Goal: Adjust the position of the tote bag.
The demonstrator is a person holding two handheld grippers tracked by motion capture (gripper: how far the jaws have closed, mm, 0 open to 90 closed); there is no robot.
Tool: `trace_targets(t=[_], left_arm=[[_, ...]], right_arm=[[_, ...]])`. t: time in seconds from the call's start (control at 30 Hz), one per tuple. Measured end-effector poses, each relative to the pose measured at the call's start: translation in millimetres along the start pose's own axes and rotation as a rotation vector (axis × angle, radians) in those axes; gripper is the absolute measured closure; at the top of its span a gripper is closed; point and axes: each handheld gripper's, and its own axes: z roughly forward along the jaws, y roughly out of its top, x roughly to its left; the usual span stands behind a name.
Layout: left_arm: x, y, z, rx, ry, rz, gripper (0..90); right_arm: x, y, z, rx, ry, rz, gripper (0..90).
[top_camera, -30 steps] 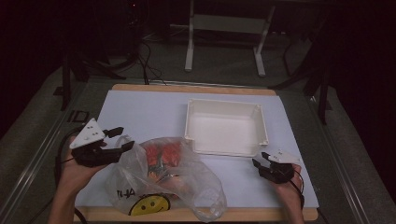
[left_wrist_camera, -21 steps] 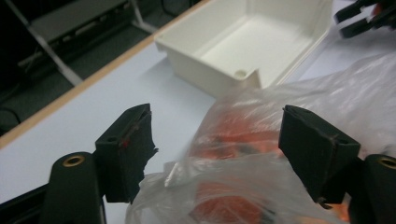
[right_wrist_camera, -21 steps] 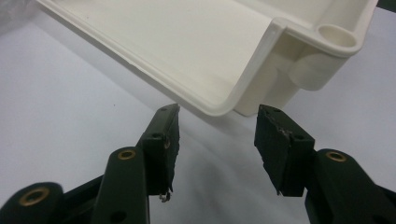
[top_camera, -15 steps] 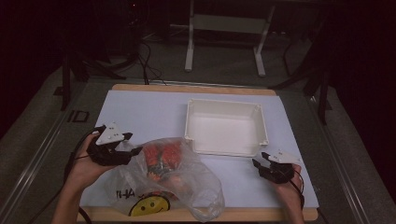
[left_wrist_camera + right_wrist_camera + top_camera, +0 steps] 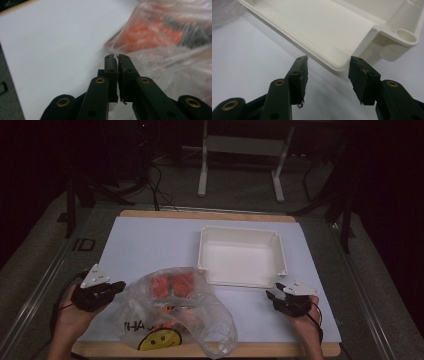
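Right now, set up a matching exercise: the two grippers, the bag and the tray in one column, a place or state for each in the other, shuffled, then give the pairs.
1 left gripper
2 right gripper
3 plastic bag
4 white tray

A jaws apart, by the tray's rim
B empty, at the mat's middle right
C jaws shut at the bag's left edge
D holds orange things, at the mat's near edge

Pairs: 1-C, 2-A, 3-D, 4-B

Beside my black left tongs (image 5: 119, 287) lay a clear plastic bag (image 5: 175, 312) with orange-red things (image 5: 172, 285) inside and a yellow smiley face (image 5: 160, 340) with black lettering printed on it. Just ahead of my black right tongs (image 5: 274, 292) stood a plain white tray (image 5: 240, 232). Under both lay a pale bluish-white mat (image 5: 150, 240) on a tan wooden board (image 5: 210, 214).
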Motion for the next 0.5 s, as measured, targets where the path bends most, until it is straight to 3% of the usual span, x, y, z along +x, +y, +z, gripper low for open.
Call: trace_targets(t=[0.33,0.4,0.5], left_arm=[[20.9,-44.3,-14.6,0.019,0.066,-0.155,89.6],[21.9,-46.5,-17.4,0.004,0.059,-0.158,89.4],[18.4,-41.9,-21.0,-0.022,0.052,-0.127,84.4]], right_arm=[[15.5,8.5,5.1,-0.007,0.049,-0.032,49.6],[20.1,10.3,7.2,-0.002,0.060,-0.040,49.6],[26.0,12.8,10.4,0.000,0.077,-0.055,49.6]])
